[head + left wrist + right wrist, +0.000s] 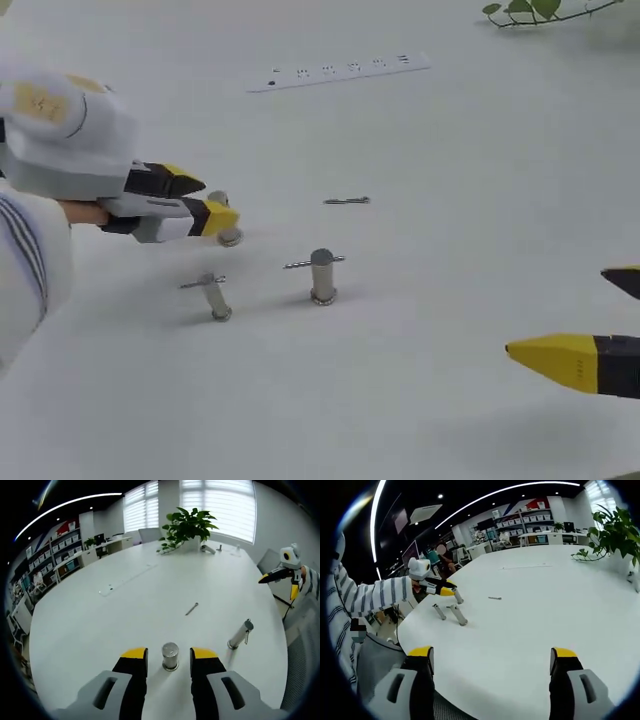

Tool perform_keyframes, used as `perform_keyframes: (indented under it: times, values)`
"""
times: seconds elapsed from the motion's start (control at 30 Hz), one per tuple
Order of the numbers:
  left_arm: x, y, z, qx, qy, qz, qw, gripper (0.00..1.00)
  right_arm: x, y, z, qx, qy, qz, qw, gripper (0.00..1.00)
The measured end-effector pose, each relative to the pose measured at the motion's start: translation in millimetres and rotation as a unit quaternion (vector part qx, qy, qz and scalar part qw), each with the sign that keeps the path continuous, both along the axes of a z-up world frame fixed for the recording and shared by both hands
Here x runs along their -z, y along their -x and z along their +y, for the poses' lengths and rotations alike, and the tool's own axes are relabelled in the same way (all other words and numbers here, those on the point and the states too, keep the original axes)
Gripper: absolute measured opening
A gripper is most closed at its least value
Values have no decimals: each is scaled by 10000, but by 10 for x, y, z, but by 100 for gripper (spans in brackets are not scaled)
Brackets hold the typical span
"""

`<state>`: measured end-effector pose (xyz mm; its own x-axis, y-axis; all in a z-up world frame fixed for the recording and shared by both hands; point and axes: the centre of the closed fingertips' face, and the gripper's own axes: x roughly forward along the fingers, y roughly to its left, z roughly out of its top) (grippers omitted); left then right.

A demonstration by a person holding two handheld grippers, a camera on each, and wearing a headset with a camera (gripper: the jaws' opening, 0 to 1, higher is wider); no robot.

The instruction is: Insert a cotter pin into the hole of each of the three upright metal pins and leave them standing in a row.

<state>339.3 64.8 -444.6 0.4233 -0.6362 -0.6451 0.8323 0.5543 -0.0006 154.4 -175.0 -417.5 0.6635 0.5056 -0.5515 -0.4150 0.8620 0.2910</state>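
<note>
Bracketing the upright silver metal pin [170,658], presumably for steadying, the yellow-tipped left gripper [168,654] is held unclenched; right gripper [492,654] likewise, empty.

On a white table [450,150], three metal pins are stood: a left pin [229,234], a near pin [214,297] and a right pin [322,277], the last two crossed by cotter pins [300,265]. A loose cotter pin [347,201] is laid just beyond, a power strip [340,72] farther back, and plant leaves [530,10] at the far right.
</note>
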Motion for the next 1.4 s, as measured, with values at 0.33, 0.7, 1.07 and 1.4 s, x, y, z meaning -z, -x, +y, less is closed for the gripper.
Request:
perform_keyframes:
  times: [0.33,0.7,1.07,1.4]
  values:
    - [92,-16,-63,128,-144,-66,9998,19,29,-15,-13,56,-51,34,10000,95]
    - [83,13,-81,205,-122,-50,9997,10,28,-12,-21,92,-83,35,9999,93]
    - [-19,3,38,-52,-343,-85,9994,9,-11,-17,37,-29,-56,-19,10000,92]
    - [-422,136,119,-199,-209,-229,9993,9,-48,-5,83,-144,-53,-91,9998,92]
